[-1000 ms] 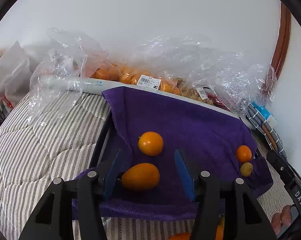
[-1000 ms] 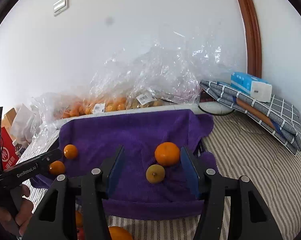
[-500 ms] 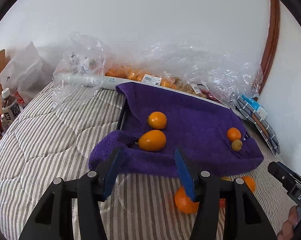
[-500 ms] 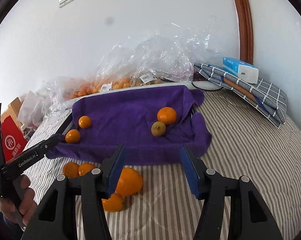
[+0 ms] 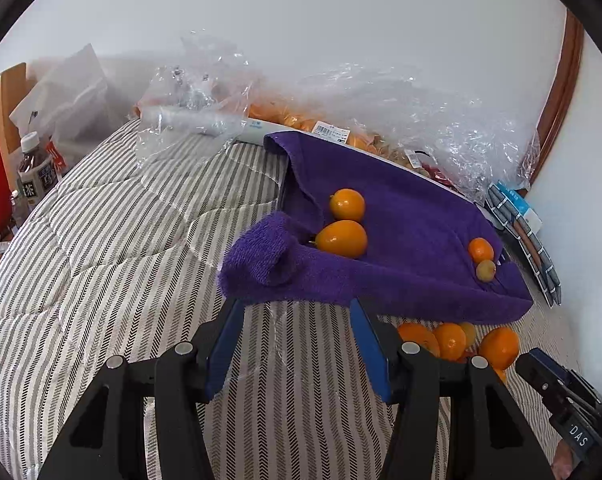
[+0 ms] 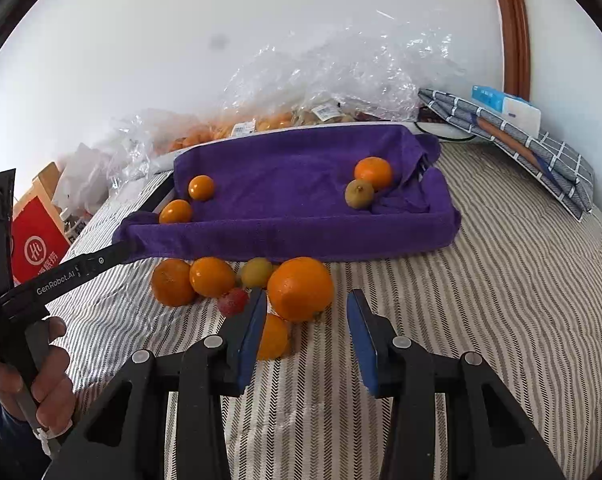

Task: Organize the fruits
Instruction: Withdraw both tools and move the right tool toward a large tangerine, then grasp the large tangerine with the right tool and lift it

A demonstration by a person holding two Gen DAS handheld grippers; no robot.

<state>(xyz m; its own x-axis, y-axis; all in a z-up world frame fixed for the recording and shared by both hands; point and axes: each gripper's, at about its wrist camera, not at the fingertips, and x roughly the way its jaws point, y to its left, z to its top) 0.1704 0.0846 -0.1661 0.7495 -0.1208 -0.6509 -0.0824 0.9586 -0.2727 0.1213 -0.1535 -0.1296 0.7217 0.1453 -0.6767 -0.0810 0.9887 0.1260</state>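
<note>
Now our right gripper (image 6: 307,334) hangs with its jaws spread and nothing between them, low over the striped bedcover (image 6: 481,300). Just ahead of the fingertips, a touch toward the left finger, sits the big orange (image 6: 300,289), the nearest of the loose pile; a smaller orange (image 6: 273,338) lies half hidden behind the left finger. Beyond these lie two more oranges (image 6: 173,282) (image 6: 211,276), a yellowish fruit (image 6: 257,272) and a small red fruit (image 6: 233,302), all resting on the cover against the front edge of the purple towel (image 6: 301,200), which seems to be draped over a tray. The big orange is round, with no long axis to line up on, so we judge the next move turns only on a short push forward and slightly left to bracket it.

Our left gripper (image 5: 297,340) is likewise spread and empty, aimed at the towel's front left corner; the pile (image 5: 453,340) lies off to its right, so the right hand is the nearer one. On the towel rest two oranges (image 5: 347,205) (image 5: 341,239) at the left end, and an orange (image 6: 373,173) with an olive-coloured fruit (image 6: 359,193) at the right.

A second ago both grippers were over the towel, each bracketing one such pair; they have since drawn back and the pile has come into view.
</note>
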